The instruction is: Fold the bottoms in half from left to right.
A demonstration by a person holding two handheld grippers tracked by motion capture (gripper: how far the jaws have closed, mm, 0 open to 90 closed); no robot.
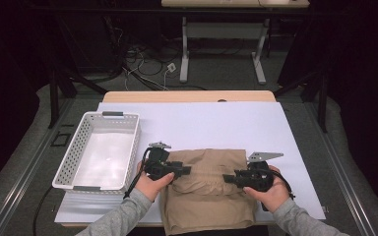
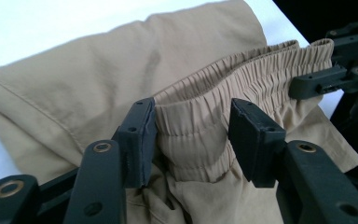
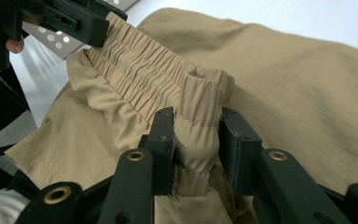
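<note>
Tan trousers [image 1: 209, 196] lie folded on the white sheet at the table's near edge, the elastic waistband [image 2: 242, 74] lifted into a ridge across the middle. My left gripper [image 1: 184, 170] comes in from the left, and its pads press on the left end of the waistband [image 2: 193, 140]. From the right, my right gripper [image 1: 229, 178] pinches the other end, with cloth bunched between its pads [image 3: 196, 144]. The band runs taut between them. Each gripper view shows the other gripper farther along the band: the right gripper [image 2: 317, 81] and the left gripper [image 3: 74, 21].
A white perforated basket [image 1: 134, 140] stands left of the trousers, close to my left hand, with nothing in it. The white sheet [image 1: 216, 123] stretches bare toward the table's far edge. Beyond lie a dark floor with cables and another table's legs.
</note>
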